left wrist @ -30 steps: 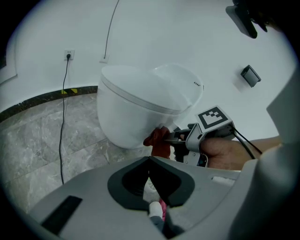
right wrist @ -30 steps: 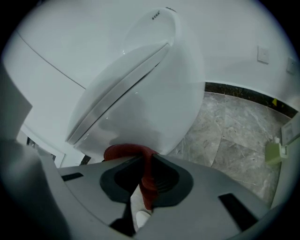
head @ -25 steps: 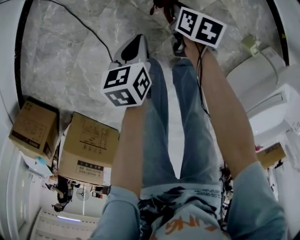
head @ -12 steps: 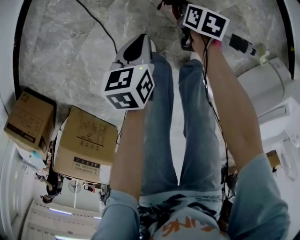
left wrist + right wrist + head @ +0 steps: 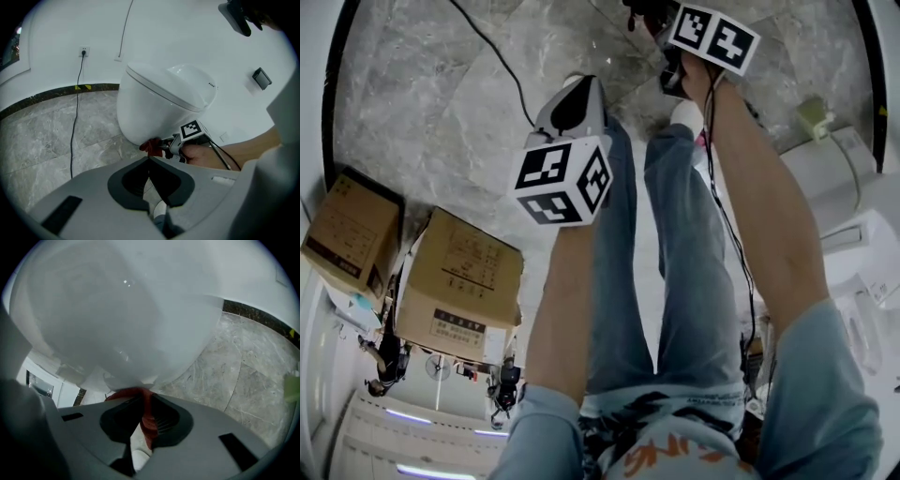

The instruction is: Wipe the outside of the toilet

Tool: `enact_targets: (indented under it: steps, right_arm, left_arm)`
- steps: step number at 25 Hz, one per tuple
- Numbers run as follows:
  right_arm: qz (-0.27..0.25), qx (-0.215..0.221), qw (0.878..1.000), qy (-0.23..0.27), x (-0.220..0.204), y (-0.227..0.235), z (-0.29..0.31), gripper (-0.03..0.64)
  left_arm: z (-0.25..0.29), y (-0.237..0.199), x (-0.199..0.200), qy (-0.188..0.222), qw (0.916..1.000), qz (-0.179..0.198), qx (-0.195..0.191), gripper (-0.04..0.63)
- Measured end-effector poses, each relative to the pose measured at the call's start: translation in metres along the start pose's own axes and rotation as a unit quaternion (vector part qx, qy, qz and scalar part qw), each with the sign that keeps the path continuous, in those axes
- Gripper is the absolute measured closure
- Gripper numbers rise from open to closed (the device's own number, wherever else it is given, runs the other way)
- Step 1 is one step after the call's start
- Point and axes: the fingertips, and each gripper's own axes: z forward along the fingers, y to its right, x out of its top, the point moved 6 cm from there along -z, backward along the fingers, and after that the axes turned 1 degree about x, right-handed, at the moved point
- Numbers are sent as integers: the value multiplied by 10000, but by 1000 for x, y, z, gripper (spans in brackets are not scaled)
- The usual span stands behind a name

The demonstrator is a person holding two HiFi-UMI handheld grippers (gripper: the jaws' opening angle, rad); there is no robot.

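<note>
Right gripper (image 5: 143, 405) is pinching the red cloth (image 5: 137, 393) and pressing it against the toilet (image 5: 117, 315) bowl's lower curve, just above the floor (image 5: 243, 366). Left gripper (image 5: 150, 161) is hanging apart, jaws together, empty. I'd be dragging slowly with steady pressure and following the curve, so the cloth isn't slipping out.

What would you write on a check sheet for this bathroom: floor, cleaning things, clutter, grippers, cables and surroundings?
Surface: grey marble floor.
Job's things: white toilet, lid down; red cloth pressed against its bowl.
Clutter: two cardboard boxes.
Grippers: right gripper shut on the red cloth; left gripper shut, nothing in it.
Cables: black cable runs from a wall socket across the floor.
Surroundings: white wall, dark skirting.
</note>
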Motion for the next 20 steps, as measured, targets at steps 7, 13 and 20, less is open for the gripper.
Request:
enact_targets:
  steps: [7,13,20]
  right_arm:
    - [169,-93,9998,-88,19,29,-11,565]
    - [293,-163,9994,-65,38,51,-28,566]
    - [179,-402,9990,111,69,83,-41,565]
  left_arm:
    - [18,36,6,-12,9999,63,-90,601]
    - [28,64,11,-46,9997,186,-167,601]
    - [35,85,16,-95,9993,291,-235,601]
